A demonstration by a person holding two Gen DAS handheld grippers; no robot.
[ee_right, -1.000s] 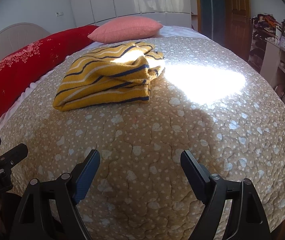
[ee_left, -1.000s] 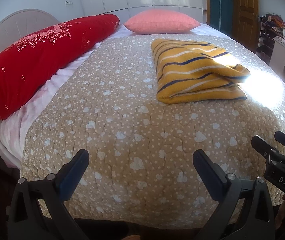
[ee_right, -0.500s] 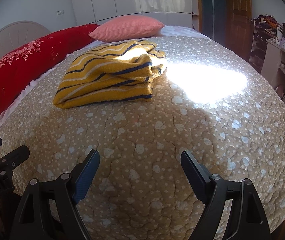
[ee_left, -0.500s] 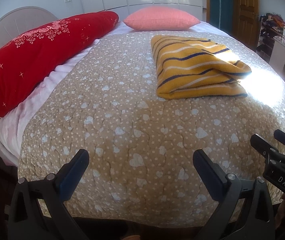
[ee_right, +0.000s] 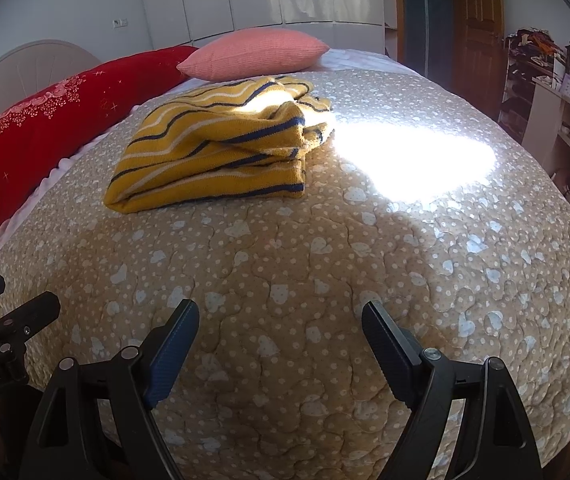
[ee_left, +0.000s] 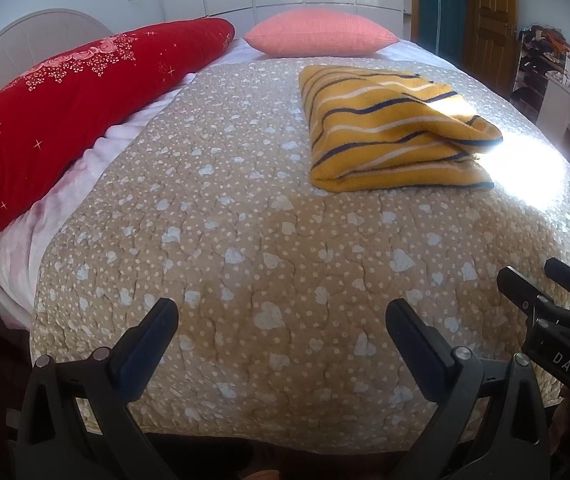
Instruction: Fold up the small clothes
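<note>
A yellow garment with navy and white stripes (ee_left: 389,136) lies folded in a thick stack on the tan heart-print quilt (ee_left: 269,240), toward the far side of the bed. It also shows in the right wrist view (ee_right: 221,152), partly in a sun patch. My left gripper (ee_left: 281,316) is open and empty, low over the quilt's near edge, well short of the garment. My right gripper (ee_right: 281,320) is open and empty beside it, also near the front edge.
A long red bolster (ee_left: 73,108) lies along the left side and a pink pillow (ee_left: 321,36) at the far end. Shelves with clutter (ee_right: 557,92) and a wooden door (ee_right: 477,40) stand to the right. A bright sun patch (ee_right: 409,160) lies on the quilt.
Both grippers have drawn back slightly and tilted up; the bed and garment sit a little lower and farther in view. The garment has not moved. Both stay open.
</note>
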